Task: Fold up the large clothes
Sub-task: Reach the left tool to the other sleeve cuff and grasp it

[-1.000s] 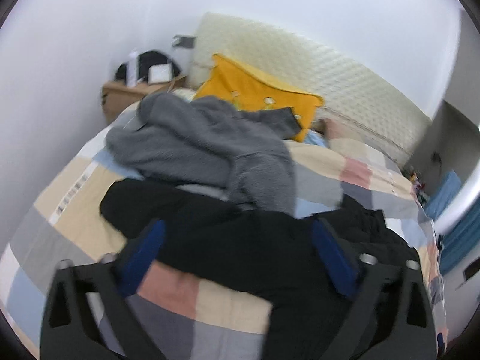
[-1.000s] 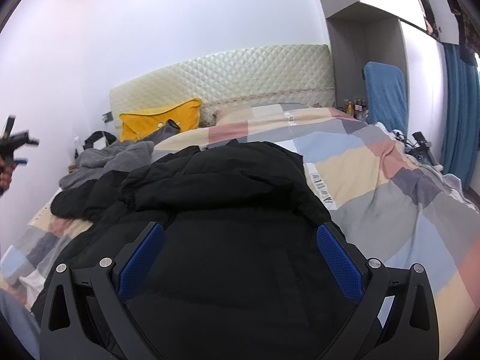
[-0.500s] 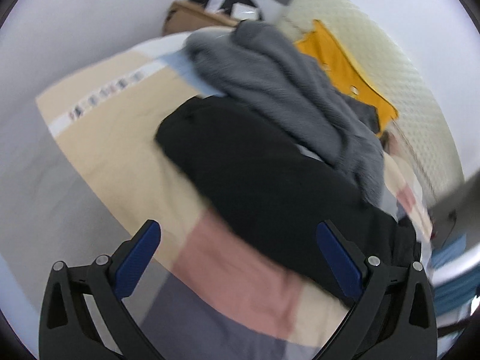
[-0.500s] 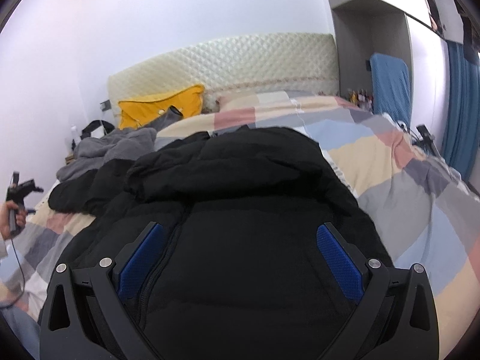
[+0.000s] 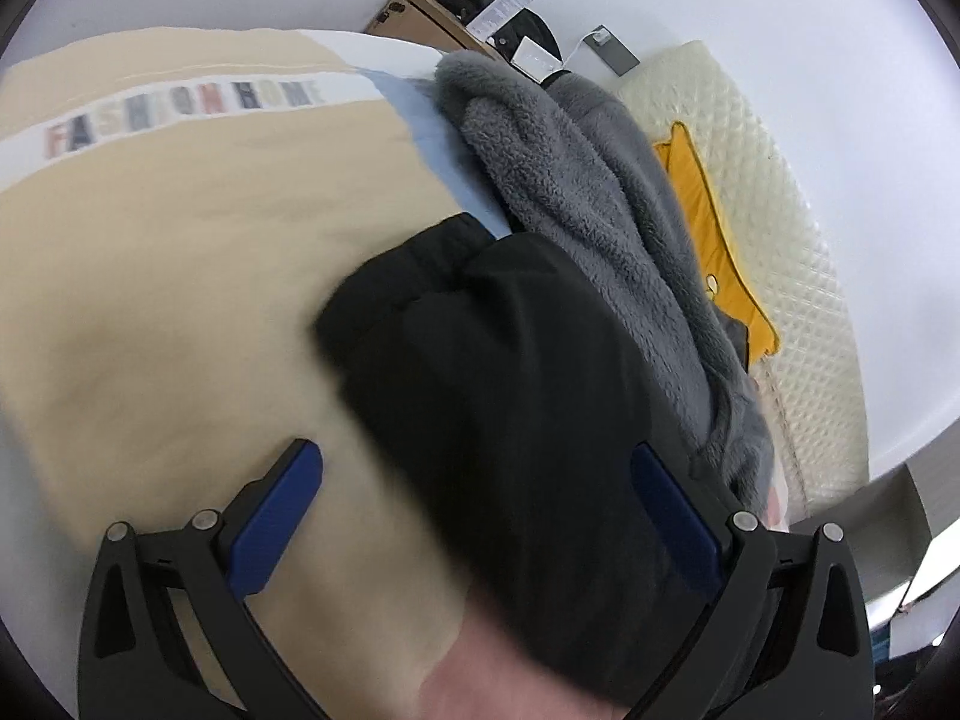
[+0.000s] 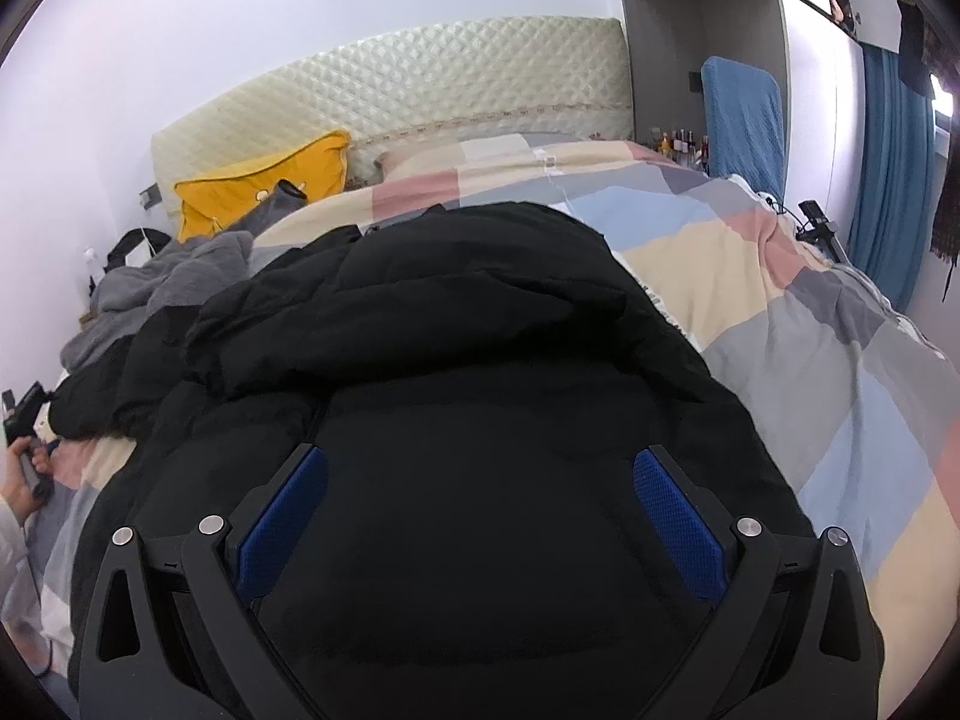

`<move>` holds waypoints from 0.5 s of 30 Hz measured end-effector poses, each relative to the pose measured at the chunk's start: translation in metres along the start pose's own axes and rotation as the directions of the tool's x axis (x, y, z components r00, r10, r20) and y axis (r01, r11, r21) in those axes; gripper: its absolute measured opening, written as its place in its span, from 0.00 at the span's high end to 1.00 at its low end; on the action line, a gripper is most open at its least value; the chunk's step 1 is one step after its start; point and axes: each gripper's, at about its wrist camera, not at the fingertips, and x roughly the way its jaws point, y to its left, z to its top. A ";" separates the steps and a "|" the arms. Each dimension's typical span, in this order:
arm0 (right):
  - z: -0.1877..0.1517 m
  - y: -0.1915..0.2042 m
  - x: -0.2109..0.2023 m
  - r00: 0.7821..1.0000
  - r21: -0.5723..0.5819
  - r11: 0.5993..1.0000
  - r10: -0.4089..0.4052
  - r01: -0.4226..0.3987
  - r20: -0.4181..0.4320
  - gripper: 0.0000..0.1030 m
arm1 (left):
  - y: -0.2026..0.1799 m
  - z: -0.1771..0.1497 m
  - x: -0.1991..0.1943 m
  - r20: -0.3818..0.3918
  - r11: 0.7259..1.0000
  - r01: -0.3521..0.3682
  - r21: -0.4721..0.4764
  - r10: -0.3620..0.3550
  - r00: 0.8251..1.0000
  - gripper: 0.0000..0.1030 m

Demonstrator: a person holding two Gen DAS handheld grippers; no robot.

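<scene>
A black puffer jacket (image 6: 468, 372) lies spread on the bed's patchwork quilt (image 6: 810, 324). My right gripper (image 6: 480, 516) is open, low over the jacket's body, holding nothing. In the left wrist view one black sleeve end (image 5: 480, 360) lies on the quilt's beige patch (image 5: 180, 276). My left gripper (image 5: 477, 510) is open, with the sleeve between its blue pads, not clamped. The left gripper also shows in the right wrist view (image 6: 24, 420), in the person's hand at the far left.
A grey fleece garment (image 5: 576, 180) is heaped beside the sleeve, also in the right wrist view (image 6: 156, 282). A yellow pillow (image 6: 264, 186) leans on the quilted headboard (image 6: 420, 90). A bedside table (image 5: 432, 12) stands by the wall. Blue curtains (image 6: 894, 168) hang at the right.
My left gripper has dropped and tilted toward the black sleeve end, which now fills the space between its fingers. My right gripper has moved slightly lower and closer over the jacket.
</scene>
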 end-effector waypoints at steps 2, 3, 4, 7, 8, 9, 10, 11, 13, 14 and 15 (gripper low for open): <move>0.002 0.005 0.003 1.000 -0.019 1.000 -0.008 0.007 -0.008 0.01 | -0.012 -0.001 0.011 0.002 1.000 0.025 0.002 -0.025 1.000 0.09; 0.003 0.007 0.004 1.000 -0.037 0.999 -0.018 0.018 -0.005 0.01 | -0.019 -0.003 0.016 0.002 1.000 0.017 0.021 -0.017 1.000 0.16; 0.005 0.008 0.004 1.000 -0.050 0.998 -0.028 0.028 0.000 0.01 | -0.024 -0.004 0.019 0.003 0.999 -0.002 0.042 0.002 1.000 0.35; 0.006 0.009 0.001 1.000 -0.045 0.999 -0.007 0.008 0.008 0.00 | -0.033 -0.007 0.031 -0.001 0.998 -0.049 0.039 0.049 0.999 0.62; 0.007 0.009 0.000 1.000 -0.042 0.999 0.002 -0.002 0.006 0.00 | -0.038 -0.008 0.027 0.015 0.999 -0.035 0.039 0.034 0.999 0.69; 0.007 0.009 -0.001 1.000 -0.040 0.999 0.013 -0.013 0.003 0.00 | -0.043 -0.008 0.024 0.022 0.997 -0.042 0.063 0.041 0.999 0.78; 0.008 0.010 -0.002 1.000 -0.039 0.999 0.025 -0.025 0.004 0.00 | -0.053 -0.009 0.019 0.034 0.991 -0.074 0.115 0.070 0.997 0.84; 0.008 0.010 -0.006 0.999 -0.039 0.998 0.039 -0.039 0.008 0.01 | -0.060 -0.009 0.014 0.042 0.983 -0.097 0.153 0.092 0.995 0.87; 0.010 0.010 -0.011 0.998 -0.041 0.998 0.054 -0.053 0.019 0.00 | -0.072 -0.007 0.005 0.055 0.974 -0.127 0.189 0.118 0.991 0.92; 0.012 0.009 -0.015 0.998 -0.050 0.997 0.060 -0.058 0.027 0.01 | -0.077 -0.006 -0.003 0.064 0.970 -0.141 0.201 0.130 0.989 0.92; 0.014 0.010 -0.017 0.998 -0.059 0.997 0.056 -0.054 0.031 0.00 | -0.086 -0.004 -0.013 0.075 0.961 -0.163 0.222 0.150 0.986 0.92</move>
